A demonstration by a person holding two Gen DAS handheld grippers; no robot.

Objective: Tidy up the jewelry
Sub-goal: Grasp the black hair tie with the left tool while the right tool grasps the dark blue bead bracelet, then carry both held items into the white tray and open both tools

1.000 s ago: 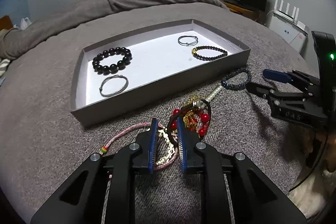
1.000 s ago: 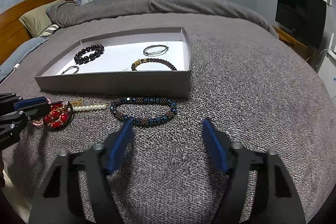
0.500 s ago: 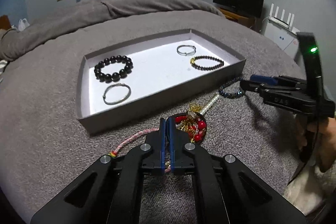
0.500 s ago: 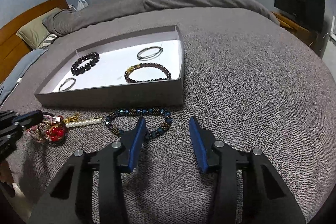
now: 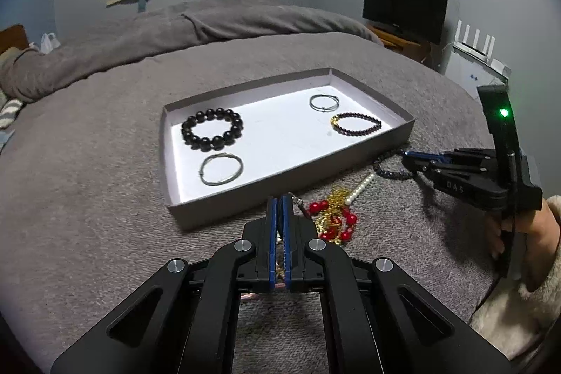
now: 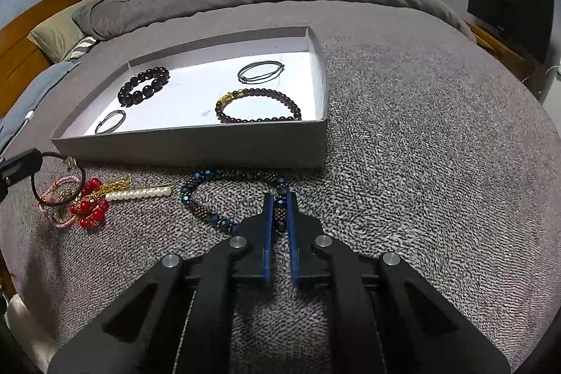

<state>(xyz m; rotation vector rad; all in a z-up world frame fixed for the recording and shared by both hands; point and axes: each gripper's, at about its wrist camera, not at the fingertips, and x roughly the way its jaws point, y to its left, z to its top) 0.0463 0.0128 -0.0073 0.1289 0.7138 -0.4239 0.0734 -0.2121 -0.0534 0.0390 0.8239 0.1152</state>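
A grey tray (image 5: 224,198) (image 6: 196,149) on the bed holds a black bead bracelet (image 5: 212,128), two wire bangles (image 5: 221,169) and a dark bracelet with a gold charm (image 6: 257,106). My left gripper (image 5: 280,202) is shut on a dark cord loop (image 6: 58,179) and lifts it from a tangle of red beads, gold chain and pearls (image 5: 333,216) (image 6: 94,202). My right gripper (image 6: 279,198) is shut on the blue bead bracelet (image 6: 200,191) lying in front of the tray.
A pink woven cord (image 6: 59,216) lies in the tangle. The grey blanket (image 6: 420,146) covers the bed. A folded duvet (image 5: 175,34) lies behind the tray. A TV (image 5: 405,4) stands at the right.
My left gripper closed on the cord loop and rose with it. My right gripper moved forward and closed on the blue bead bracelet.
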